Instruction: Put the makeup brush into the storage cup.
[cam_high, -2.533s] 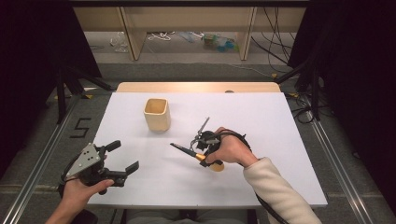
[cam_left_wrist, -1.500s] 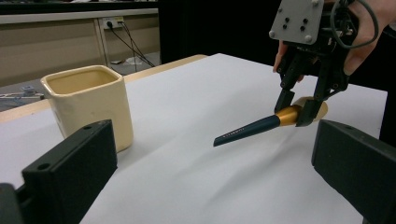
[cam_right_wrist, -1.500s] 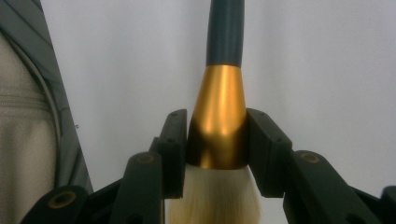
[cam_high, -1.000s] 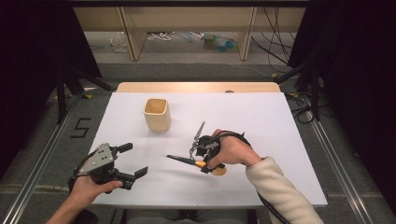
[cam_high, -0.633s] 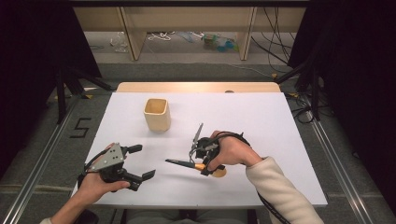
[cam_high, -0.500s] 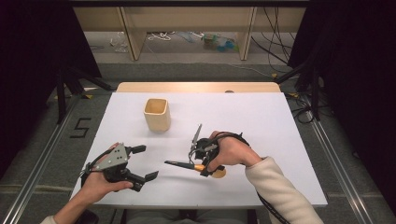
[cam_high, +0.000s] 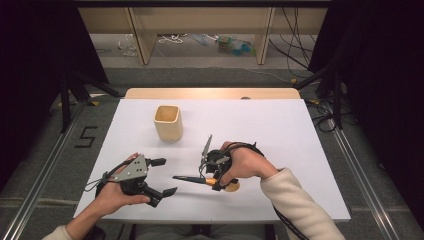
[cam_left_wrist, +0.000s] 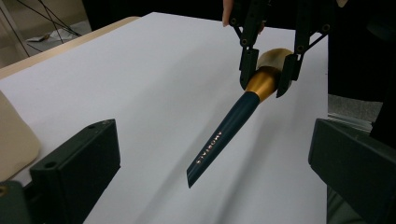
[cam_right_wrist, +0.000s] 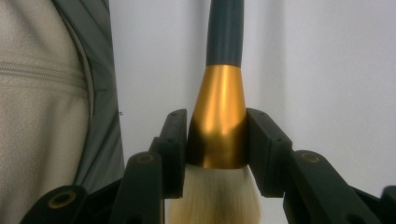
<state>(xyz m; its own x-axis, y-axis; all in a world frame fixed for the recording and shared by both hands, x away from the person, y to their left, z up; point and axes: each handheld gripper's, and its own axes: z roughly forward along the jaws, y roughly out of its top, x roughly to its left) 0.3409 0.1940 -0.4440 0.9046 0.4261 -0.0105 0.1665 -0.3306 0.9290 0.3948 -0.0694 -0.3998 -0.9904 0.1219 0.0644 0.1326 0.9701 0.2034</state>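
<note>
The makeup brush (cam_high: 200, 180), well in front of the cup (cam_high: 168, 122), sits clamped at its gold ferrule in my right gripper (cam_high: 214, 176), so my spread left gripper (cam_high: 161, 176) must next take its handle.

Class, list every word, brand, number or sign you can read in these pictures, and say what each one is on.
"5": a black numeral on the grey floor, left of the table, in the high view.
Pale lettering along the dark handle of the makeup brush in the left gripper view: it seems to start "AMOR", but the rest is too blurred to read for sure.
Nothing readable on the beige cup.
</note>
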